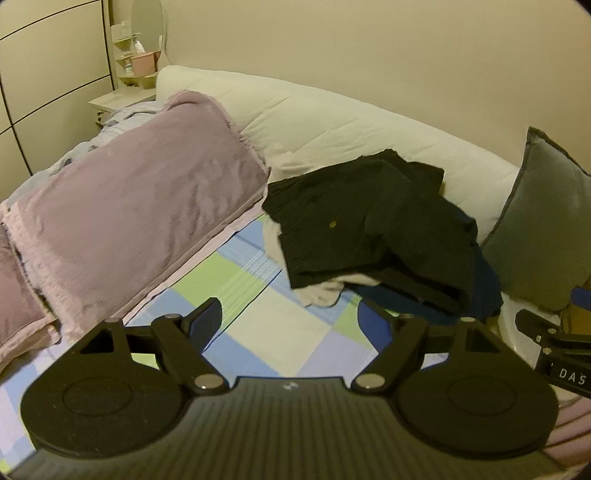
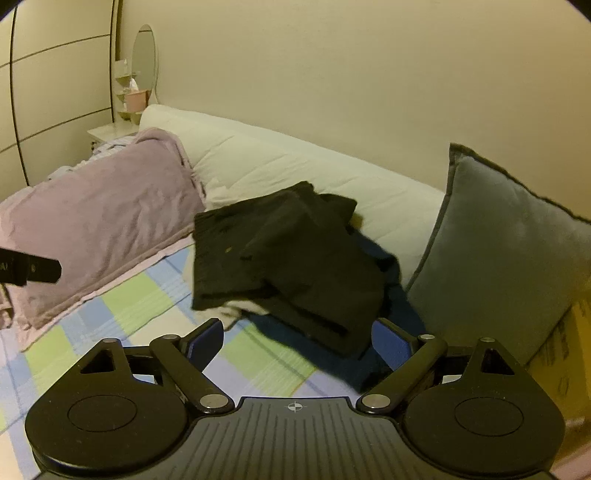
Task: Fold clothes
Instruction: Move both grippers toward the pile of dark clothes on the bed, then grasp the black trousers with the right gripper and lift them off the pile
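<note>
A pile of clothes lies on the checked bedsheet against the white headboard cushion. On top is a black garment. A white piece and a dark blue piece show under it. My left gripper hovers open just short of the pile's near edge, nothing between its fingers. My right gripper is open too, over the blue garment's near edge, with its right finger over that cloth. I cannot tell whether it touches the cloth.
A folded lilac blanket fills the left of the bed. A grey cushion stands at the right beside a yellow box. A dressing table with an oval mirror is at the far left.
</note>
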The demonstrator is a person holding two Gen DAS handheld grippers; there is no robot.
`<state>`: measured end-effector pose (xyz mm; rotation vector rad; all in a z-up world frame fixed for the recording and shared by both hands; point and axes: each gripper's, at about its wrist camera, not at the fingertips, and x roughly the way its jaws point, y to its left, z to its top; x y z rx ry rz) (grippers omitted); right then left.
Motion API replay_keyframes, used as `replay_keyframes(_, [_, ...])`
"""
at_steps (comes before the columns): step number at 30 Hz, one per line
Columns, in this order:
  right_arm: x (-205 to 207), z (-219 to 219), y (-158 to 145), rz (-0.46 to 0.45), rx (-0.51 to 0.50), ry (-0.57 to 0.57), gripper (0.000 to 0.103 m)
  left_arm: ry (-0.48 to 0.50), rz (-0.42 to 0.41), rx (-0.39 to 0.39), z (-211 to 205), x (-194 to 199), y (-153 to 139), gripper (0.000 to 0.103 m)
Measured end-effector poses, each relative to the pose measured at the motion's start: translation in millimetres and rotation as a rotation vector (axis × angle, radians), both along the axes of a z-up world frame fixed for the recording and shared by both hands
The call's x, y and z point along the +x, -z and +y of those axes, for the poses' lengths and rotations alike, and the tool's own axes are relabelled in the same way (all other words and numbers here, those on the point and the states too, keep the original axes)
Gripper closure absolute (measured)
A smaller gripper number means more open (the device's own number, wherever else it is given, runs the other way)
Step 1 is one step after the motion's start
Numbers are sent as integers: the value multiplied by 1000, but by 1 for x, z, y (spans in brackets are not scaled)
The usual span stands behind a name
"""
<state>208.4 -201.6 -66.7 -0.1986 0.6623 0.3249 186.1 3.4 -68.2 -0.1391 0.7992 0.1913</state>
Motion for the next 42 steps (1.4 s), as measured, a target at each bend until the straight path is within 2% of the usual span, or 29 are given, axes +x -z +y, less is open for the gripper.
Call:
replay_keyframes(6, [36,-7,8,-30,-22,-37,12,12,-12,-32,-1,39,11,26])
replay_keyframes(11, [66,1,23,-36,-59,-104,12,16,3,-65,1,68,24,31])
replay_keyframes(28, [171,59,104,15,-241,-311,12,-15,112,-150,23,161,81,34])
replay_keyframes(34, [203,89,140,17,-301,-383,12,-56,151,-156,40,183,98,34])
replay_keyframes(38, [221,111,169,-5,-385,-423,13,-99,172,-159,53,189,107,35])
replay_keyframes(39, [225,116,177,-20,-417,-434,17,-110,176,-162,56,188,108,35])
replay_keyframes(40, [229,120,185,-31,-458,-448,32,-120,180,-166,59,187,110,35])
replay_keyframes(42, [236,128,199,-37,-532,-482,53,-142,186,-172,65,185,111,36])
